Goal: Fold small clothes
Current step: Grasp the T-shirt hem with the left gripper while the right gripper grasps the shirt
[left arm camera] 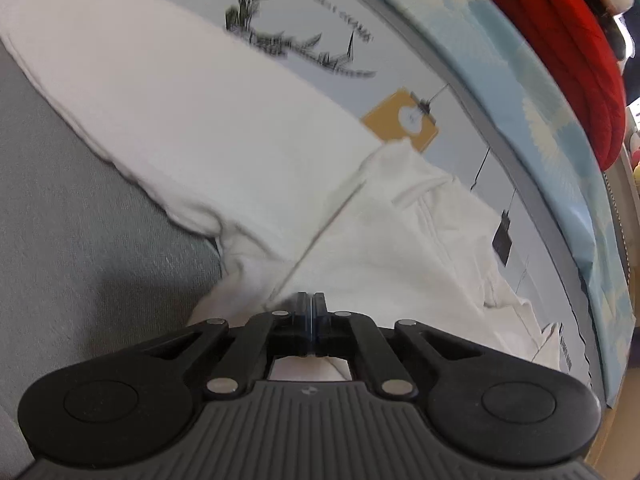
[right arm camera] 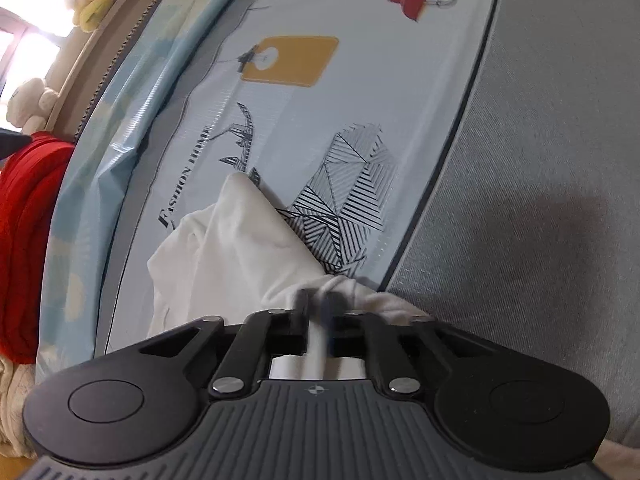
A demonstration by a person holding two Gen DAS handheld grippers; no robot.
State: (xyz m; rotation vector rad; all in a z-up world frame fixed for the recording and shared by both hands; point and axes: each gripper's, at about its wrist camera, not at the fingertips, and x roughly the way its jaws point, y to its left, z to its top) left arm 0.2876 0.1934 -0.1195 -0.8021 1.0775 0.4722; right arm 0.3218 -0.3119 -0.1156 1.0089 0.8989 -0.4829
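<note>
A small white garment point(left arm camera: 208, 136) lies across a printed mat point(left arm camera: 328, 12) and the grey sheet point(left arm camera: 72, 240). In the left wrist view my left gripper point(left arm camera: 311, 300) is shut, its fingers pinching the white cloth at a seam near the garment's lower part. In the right wrist view my right gripper point(right arm camera: 318, 308) is shut on another bunched part of the white garment point(right arm camera: 236, 256), which rises to a peak over the mat's line drawings. The cloth passes between the fingers and out behind them.
The printed mat point(right arm camera: 360, 100) bears a yellow tag, a red lamp and striped shapes. A light blue patterned cover point(left arm camera: 540, 128) borders it. A red knitted item point(left arm camera: 568, 52) lies beyond, also in the right wrist view point(right arm camera: 28, 220). Plush toys point(right arm camera: 92, 0) sit by a window.
</note>
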